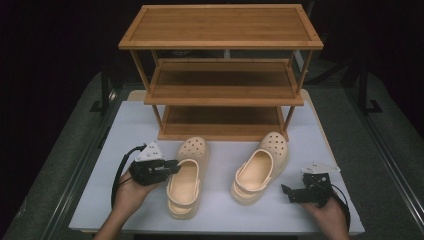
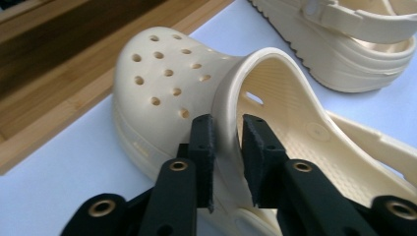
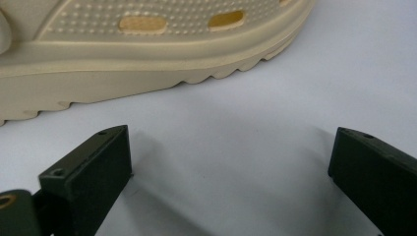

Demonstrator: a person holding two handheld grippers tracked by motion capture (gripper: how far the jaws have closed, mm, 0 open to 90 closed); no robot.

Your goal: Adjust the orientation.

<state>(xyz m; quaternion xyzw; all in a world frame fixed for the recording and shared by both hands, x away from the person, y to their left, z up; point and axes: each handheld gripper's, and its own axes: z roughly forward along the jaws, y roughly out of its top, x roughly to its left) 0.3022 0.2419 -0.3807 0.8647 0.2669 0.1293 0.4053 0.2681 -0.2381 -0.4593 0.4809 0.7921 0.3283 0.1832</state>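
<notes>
Now, left gripper [image 2: 227, 129]: jaws straddle the collar rim of the left clog [image 2: 167, 98], one pad outside on the upper, one inside the foot opening; pads sit at the rim and appear to press it, so it is gripping the clog.
Left gripper, high view [image 1: 172, 166]: held in the left hand [image 1: 131, 192], jaw tips at the near side wall of the same clog [image 1: 187, 175].
Left clog: flat on the white table [image 1: 100, 175], toe with vent holes pointing to the rack, heel strap toward the person.
Right gripper [image 3: 228, 162]: jaws wide apart, nothing between them, bare table surface beneath.
Right gripper, high view [image 1: 287, 191]: in the right hand [image 1: 327, 210], just beside the heel of the right clog [image 1: 260, 167], not touching.
Right clog: flat on the table, toe angled toward the rack's right leg; its ridged sole edge [image 3: 147, 64] faces the right gripper.
Rack: wooden three-shelf rack [image 1: 222, 75] at the far side of the table, behind both clogs.
</notes>
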